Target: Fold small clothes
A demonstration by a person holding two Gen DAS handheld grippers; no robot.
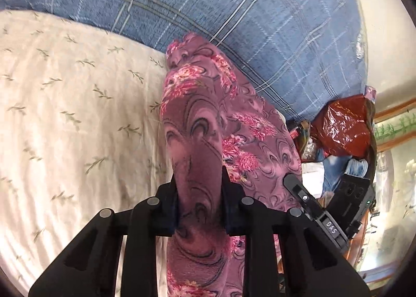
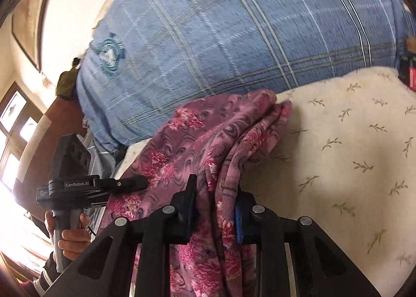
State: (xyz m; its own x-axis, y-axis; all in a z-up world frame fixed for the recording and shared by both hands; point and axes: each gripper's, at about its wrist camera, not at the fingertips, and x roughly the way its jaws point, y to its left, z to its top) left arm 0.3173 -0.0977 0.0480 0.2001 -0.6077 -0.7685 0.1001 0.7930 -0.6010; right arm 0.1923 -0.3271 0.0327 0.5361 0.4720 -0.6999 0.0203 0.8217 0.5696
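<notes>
Motion blur smears the plaid blanket [image 1: 234, 11] beyond. Left gripper [image 1: 199, 193] pinches the pink floral garment [image 1: 192, 120] tight; right gripper [image 2: 215, 198] clamps its bunched folds above the leaf-print sheet [image 2: 351, 141].

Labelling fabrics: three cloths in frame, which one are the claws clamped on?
The purple floral garment. Both the left claw and right claw pinch it; the blue plaid blanket and cream leaf-print sheet lie ungripped.

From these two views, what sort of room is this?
Most likely a bedroom. A cream leaf-print sheet covers a bed, a blue plaid blanket is piled behind it, and both grippers hold a pink floral cloth over it.
</notes>
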